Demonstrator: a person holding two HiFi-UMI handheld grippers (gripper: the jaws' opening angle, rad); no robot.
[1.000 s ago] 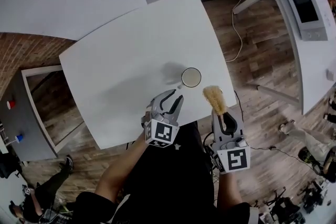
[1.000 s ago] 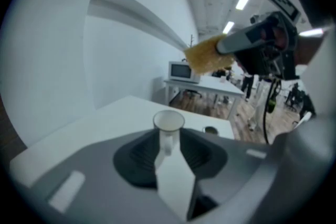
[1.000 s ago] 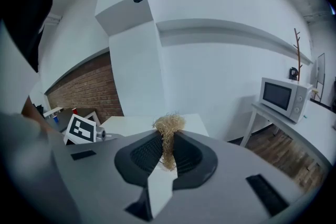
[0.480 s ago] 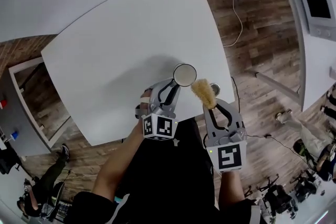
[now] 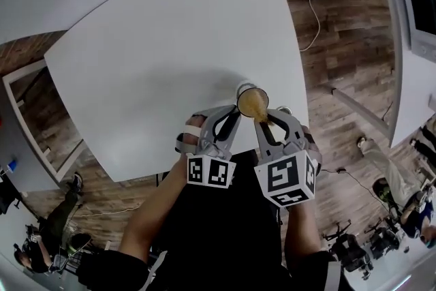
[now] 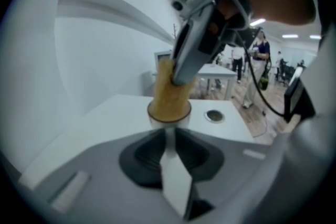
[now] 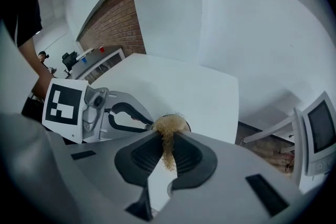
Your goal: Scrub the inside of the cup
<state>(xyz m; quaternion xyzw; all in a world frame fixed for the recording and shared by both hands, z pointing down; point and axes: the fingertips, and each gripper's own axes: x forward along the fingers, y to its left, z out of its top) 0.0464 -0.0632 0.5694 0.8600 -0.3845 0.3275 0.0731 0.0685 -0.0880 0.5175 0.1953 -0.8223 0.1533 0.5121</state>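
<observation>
A small white cup [image 5: 243, 90] stands near the front right edge of the white table [image 5: 150, 58]. A tan fibrous scrubber [image 5: 253, 104] fills its mouth. My right gripper [image 5: 270, 118] is shut on the scrubber's stem and holds it down into the cup. My left gripper [image 5: 231, 116] reaches the cup from the near side, and its jaws are closing on the cup's white handle. In the left gripper view the cup [image 6: 169, 115] sits just past my jaws [image 6: 169, 132], stuffed with the scrubber [image 6: 167, 93]. The right gripper view shows the scrubber [image 7: 169, 126] pinched between its jaws [image 7: 167, 140].
A round cable grommet [image 5: 283, 110] sits in the table beside the cup. The table's front edge lies right under both grippers. Wooden floor [image 5: 340, 44] with a cable [image 5: 308, 24] lies to the right, and a monitor [image 5: 422, 3] stands farther right.
The right gripper swung left and pushed the scrubber from beside the cup into its mouth. The left gripper moved up to the cup and its jaws narrowed onto the handle.
</observation>
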